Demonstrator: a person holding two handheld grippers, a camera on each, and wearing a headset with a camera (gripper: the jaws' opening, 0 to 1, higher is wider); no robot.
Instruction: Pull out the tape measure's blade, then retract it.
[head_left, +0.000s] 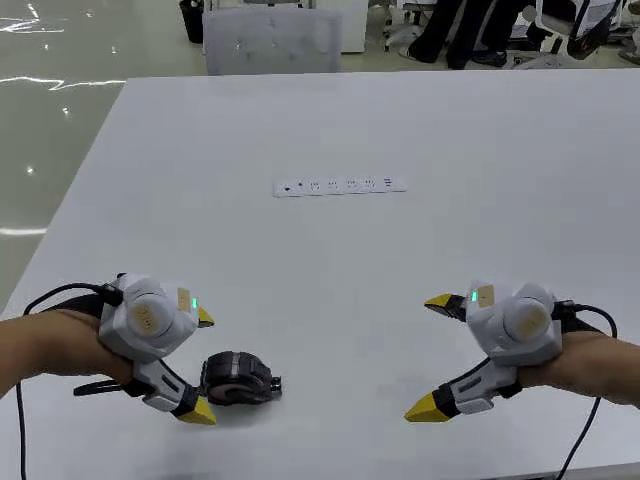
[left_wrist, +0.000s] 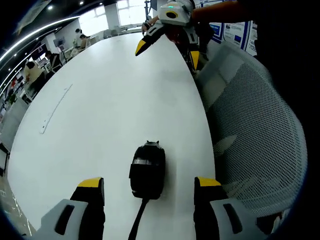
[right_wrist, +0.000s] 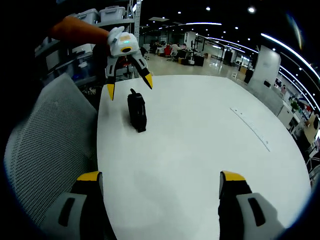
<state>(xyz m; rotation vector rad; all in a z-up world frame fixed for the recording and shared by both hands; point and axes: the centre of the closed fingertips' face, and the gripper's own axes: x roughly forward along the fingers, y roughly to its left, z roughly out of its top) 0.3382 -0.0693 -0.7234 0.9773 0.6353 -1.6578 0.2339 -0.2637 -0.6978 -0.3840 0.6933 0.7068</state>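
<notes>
Head view, lower left of frame: the dark tape measure (head_left: 238, 378) lies on the white table (head_left: 330, 260), close to the near edge. The left gripper (head_left: 202, 365) is around it, jaws spread wide with yellow tips on either side of the case.

Left gripper view: the tape measure (left_wrist: 147, 170) sits low centre in the gap of the left gripper (left_wrist: 149, 182), apart from both jaws. A dark strap trails from the case toward the bottom of the frame.

Right gripper view, upper left: the tape measure (right_wrist: 136, 110) lies just under the left gripper (right_wrist: 129, 86).

The right gripper (head_left: 428, 355) is at the lower right of the head view, well apart from the tape measure, with its jaws wide and nothing between them. Its own view shows the right gripper (right_wrist: 160, 176) over bare tabletop. It also appears at the top of the left gripper view (left_wrist: 167, 52).

Surface: matte white and plain. A white power strip (head_left: 340, 186) lies flat at mid-table, well beyond both grippers.

Room: a glossy pale floor (head_left: 50, 120) reflects the lights at upper left. A grey padded chair back (head_left: 270, 40) stands past the far table edge. A grey mesh chair (left_wrist: 250, 130) is beside the table's near edge. Storage shelves (right_wrist: 95, 15) show at the upper left of the right gripper view, with rows of ceiling lights over an open hall.
</notes>
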